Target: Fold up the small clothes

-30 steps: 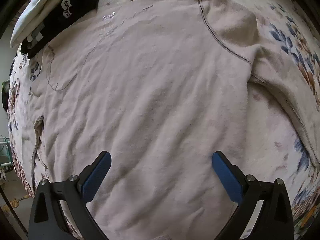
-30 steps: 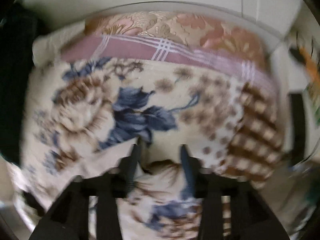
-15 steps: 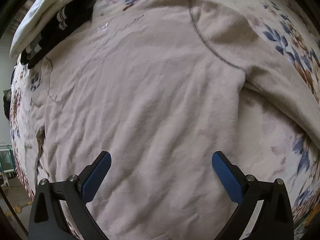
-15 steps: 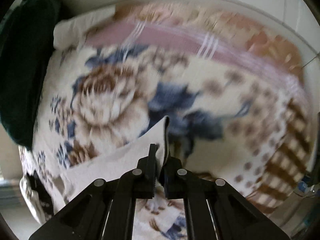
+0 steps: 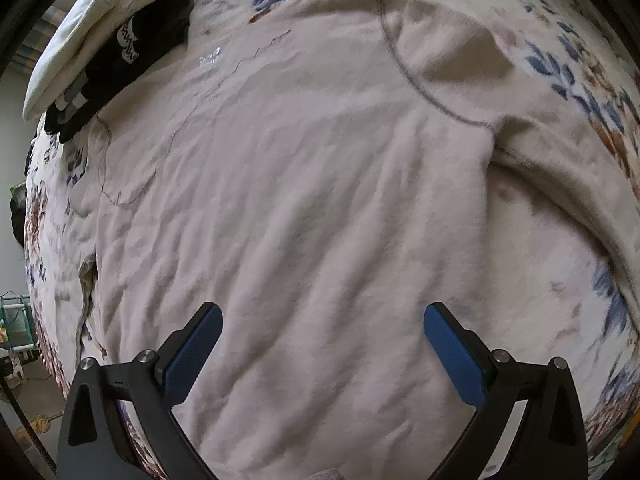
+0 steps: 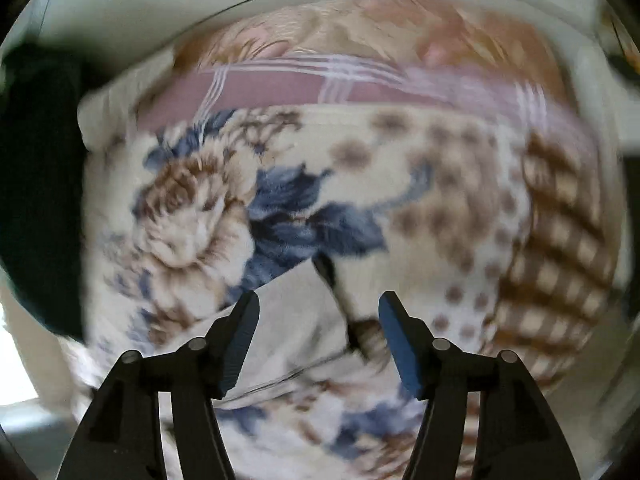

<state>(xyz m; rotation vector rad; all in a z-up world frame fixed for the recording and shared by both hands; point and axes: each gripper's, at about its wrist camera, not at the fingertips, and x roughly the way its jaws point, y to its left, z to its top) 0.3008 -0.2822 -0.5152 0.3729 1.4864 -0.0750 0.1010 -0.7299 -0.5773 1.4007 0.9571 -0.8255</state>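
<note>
Cream fleece sweatshirt (image 5: 304, 208), spread flat with its back seam showing, is lying across a floral plush blanket in cream, brown and blue (image 5: 592, 92) and is filling most of the left wrist view. One sleeve (image 5: 560, 168) is stretching away toward the right edge of that view. A pile of folded clothes, black with white print over pale cloth (image 5: 112, 52), is sitting at the upper left, just beside the sweatshirt's hem. A mauve plaid cloth band (image 6: 360, 88) is running along the blanket's far edge in the blurred right wrist view. The left gripper (image 5: 322, 312) is hanging over the sweatshirt with its blue pads spread wide, gripping nothing. The right gripper (image 6: 318, 304) is widening its jaws, with the sleeve's cuff end (image 6: 296, 308) lying loose between them, neither pad pressing it.
</note>
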